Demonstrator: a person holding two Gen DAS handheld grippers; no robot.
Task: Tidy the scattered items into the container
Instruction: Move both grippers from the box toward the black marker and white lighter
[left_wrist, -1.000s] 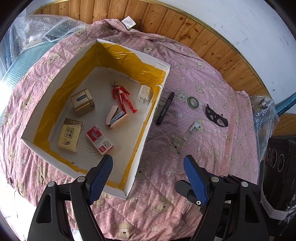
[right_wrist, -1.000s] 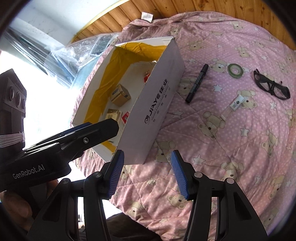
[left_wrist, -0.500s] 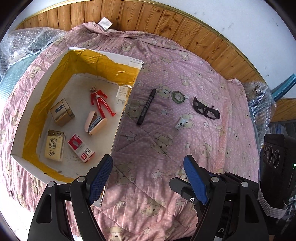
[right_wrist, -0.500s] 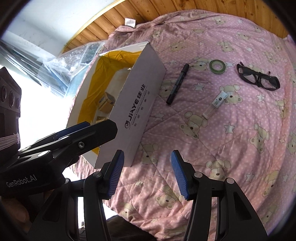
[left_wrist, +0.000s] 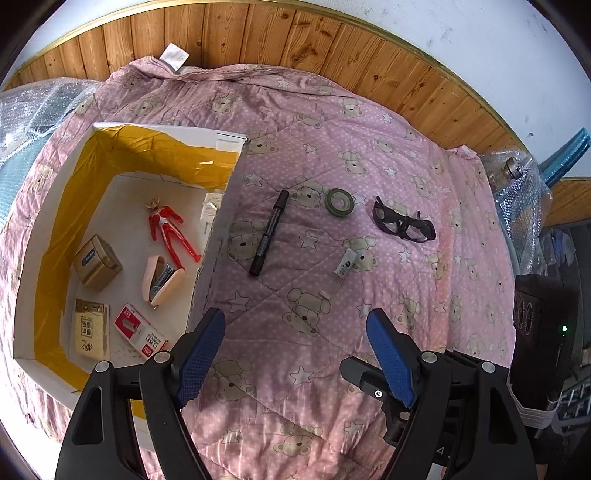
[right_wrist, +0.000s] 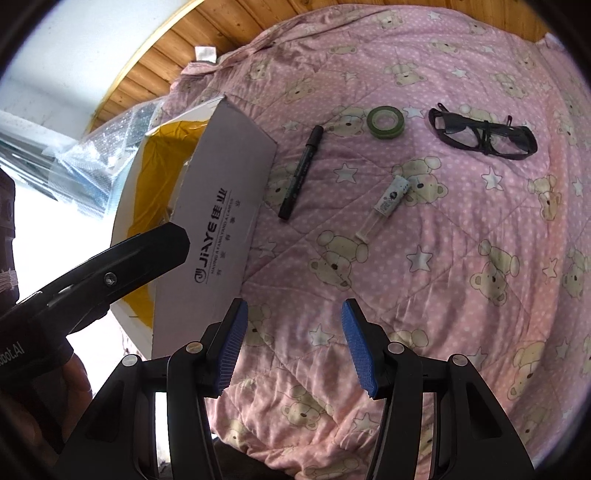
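Note:
An open white cardboard box (left_wrist: 218, 236) (right_wrist: 229, 192) with yellow tape lining sits on the left of a pink bear-print quilt (left_wrist: 369, 140). Inside lie a red toy figure (left_wrist: 168, 230), a pink stapler (left_wrist: 162, 278), a gold box (left_wrist: 96, 263), a red pack (left_wrist: 140, 332) and a yellow pack (left_wrist: 90, 328). On the quilt to its right lie a black marker (left_wrist: 269, 233) (right_wrist: 301, 173), a green tape roll (left_wrist: 340, 202) (right_wrist: 386, 122), black glasses (left_wrist: 402, 222) (right_wrist: 484, 132) and a small clear tube (left_wrist: 341, 267) (right_wrist: 386, 201). My left gripper (left_wrist: 295, 325) and right gripper (right_wrist: 291, 314) hover open, empty, near the quilt's front.
Wooden panelling (left_wrist: 295, 40) and a white wall rise behind the quilt. Bubble wrap (left_wrist: 29, 110) lies at the far left, and more wrapped items (left_wrist: 517, 184) at the right. The left gripper's black body (right_wrist: 92, 280) crosses the left of the right wrist view.
Both views have shifted right, off the box and toward the loose items on the quilt. Both grippers stayed open and empty; nothing on the quilt moved.

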